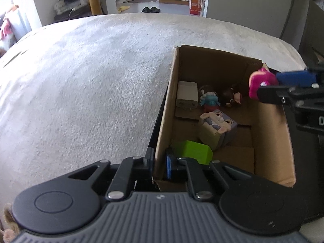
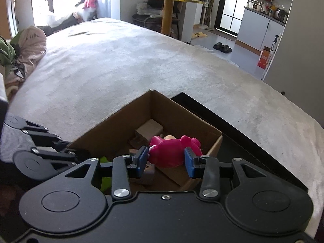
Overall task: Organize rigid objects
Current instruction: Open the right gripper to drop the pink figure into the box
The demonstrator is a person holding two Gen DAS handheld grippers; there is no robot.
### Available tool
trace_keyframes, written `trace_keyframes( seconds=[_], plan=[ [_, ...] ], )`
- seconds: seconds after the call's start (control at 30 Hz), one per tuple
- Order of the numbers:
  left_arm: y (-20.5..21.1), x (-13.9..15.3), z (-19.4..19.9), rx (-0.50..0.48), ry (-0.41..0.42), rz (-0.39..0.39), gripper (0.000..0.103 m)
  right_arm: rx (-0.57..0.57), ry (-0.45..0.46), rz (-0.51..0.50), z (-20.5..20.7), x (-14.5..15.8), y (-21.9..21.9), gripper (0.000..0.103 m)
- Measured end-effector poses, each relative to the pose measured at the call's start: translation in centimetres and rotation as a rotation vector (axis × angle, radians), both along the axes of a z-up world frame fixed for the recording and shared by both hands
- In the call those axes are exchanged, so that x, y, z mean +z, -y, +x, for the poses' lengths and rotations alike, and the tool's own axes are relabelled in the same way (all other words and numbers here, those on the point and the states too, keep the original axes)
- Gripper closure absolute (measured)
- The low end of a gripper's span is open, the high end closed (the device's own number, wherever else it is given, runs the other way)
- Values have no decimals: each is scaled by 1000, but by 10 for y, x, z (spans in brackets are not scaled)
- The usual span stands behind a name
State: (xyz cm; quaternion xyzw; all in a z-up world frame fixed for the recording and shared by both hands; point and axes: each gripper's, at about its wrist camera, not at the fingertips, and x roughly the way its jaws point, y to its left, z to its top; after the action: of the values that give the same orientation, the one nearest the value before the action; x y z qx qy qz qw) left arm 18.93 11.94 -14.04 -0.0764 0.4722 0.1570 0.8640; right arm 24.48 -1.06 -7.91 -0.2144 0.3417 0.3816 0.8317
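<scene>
We see the cardboard box [image 1: 269,125] on the bed [image 1: 91,85] already holding a white charger [image 1: 187,96], small figurines, a rabbit-printed cube [image 1: 217,125] and a green block [image 1: 194,151]. The right gripper [image 2: 165,160], entering at 3 o'clock, clamps the pink toy [image 2: 172,151] over the box, tilted downward; its release remains. The left gripper [image 1: 160,162] pinches the box wall at 6 o'clock.

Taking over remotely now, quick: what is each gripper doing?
Left gripper: shut on the cardboard box wall, near corner.
Right gripper: shut on the pink toy figure, above the box.
</scene>
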Motion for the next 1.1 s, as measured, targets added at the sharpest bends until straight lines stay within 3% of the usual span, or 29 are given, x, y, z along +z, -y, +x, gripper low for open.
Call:
trace_keyframes(
  seconds=[0.5,0.73,1.1],
  plan=[
    [0,-1,1,8,5,8,91,-66,-27,-2,0,-1,11,63],
    [2,3,5,3,-43,13,91,-114,-55,69,-19,9,30,47],
    [6,26,-8,11,-30,-16,86,-306,-128,186,-38,12,79,39]
  ],
)
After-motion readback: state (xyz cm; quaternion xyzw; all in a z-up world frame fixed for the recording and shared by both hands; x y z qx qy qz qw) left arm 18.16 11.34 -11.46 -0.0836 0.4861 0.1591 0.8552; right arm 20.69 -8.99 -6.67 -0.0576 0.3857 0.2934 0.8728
